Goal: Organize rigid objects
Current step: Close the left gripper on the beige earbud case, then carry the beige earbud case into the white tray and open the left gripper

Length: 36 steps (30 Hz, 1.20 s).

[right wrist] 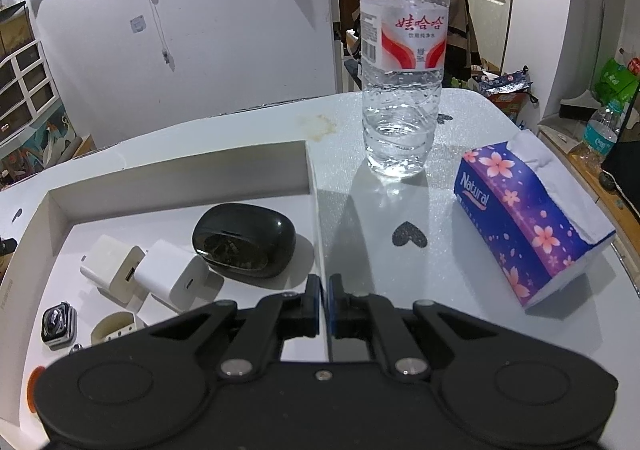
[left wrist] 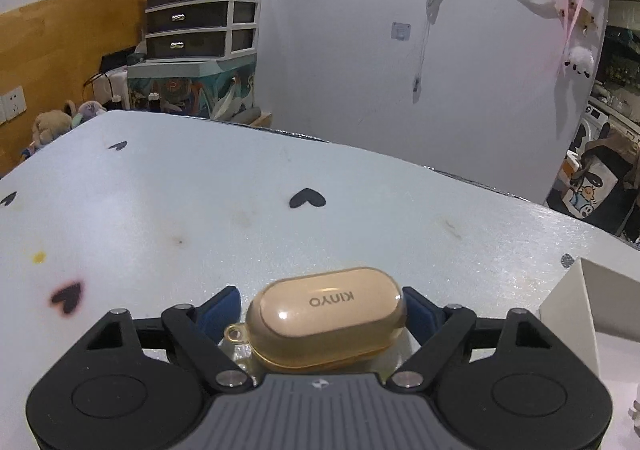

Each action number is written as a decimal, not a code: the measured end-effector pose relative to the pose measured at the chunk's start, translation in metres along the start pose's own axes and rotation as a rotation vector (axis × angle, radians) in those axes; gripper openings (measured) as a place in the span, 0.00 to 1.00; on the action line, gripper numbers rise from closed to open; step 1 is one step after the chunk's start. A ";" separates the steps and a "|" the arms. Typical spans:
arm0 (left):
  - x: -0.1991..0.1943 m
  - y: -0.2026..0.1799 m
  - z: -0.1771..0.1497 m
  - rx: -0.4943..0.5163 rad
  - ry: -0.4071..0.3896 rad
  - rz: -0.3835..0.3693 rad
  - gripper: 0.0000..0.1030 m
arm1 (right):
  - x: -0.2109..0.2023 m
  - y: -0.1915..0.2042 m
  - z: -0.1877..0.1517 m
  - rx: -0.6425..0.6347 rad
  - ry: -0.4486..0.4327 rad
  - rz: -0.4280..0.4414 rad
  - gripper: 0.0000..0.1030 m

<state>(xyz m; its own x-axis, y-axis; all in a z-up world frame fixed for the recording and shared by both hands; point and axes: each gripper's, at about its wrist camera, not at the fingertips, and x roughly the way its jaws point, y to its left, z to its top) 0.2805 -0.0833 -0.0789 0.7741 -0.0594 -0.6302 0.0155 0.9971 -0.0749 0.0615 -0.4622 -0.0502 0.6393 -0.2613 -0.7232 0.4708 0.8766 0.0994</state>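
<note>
A beige earbud case (left wrist: 326, 318) in a clear cover lies between the blue pads of my left gripper (left wrist: 322, 302), and both pads touch its ends. It sits just above the white table (left wrist: 200, 210). The white box's corner (left wrist: 576, 314) is at the right. In the right wrist view my right gripper (right wrist: 324, 290) is shut on the right wall of the white box (right wrist: 180, 178). Inside the box lie a black oval case (right wrist: 244, 242), two white chargers (right wrist: 114, 266) (right wrist: 176, 276) and a smartwatch body (right wrist: 59, 324).
A water bottle (right wrist: 402, 62) stands beyond the box's right wall. A purple tissue pack (right wrist: 528, 218) lies to the right near the table edge. A white wall panel (left wrist: 400, 50) rises behind the table, and a drawer unit (left wrist: 200, 14) stands at the far left.
</note>
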 end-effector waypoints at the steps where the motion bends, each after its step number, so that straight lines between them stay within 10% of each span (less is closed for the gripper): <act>1: 0.000 0.001 0.000 -0.001 -0.004 -0.012 0.83 | 0.000 0.000 0.000 0.000 0.000 0.000 0.04; 18: -0.102 -0.050 0.013 0.111 -0.187 -0.451 0.83 | -0.002 0.003 -0.001 -0.018 -0.002 -0.012 0.04; 36: -0.051 -0.151 -0.008 0.186 0.022 -0.333 0.83 | -0.003 -0.001 -0.002 -0.013 0.001 0.006 0.04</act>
<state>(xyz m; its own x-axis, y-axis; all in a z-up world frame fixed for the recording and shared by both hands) 0.2336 -0.2309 -0.0422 0.6936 -0.3808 -0.6114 0.3805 0.9145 -0.1379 0.0581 -0.4615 -0.0495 0.6413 -0.2554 -0.7235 0.4590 0.8833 0.0952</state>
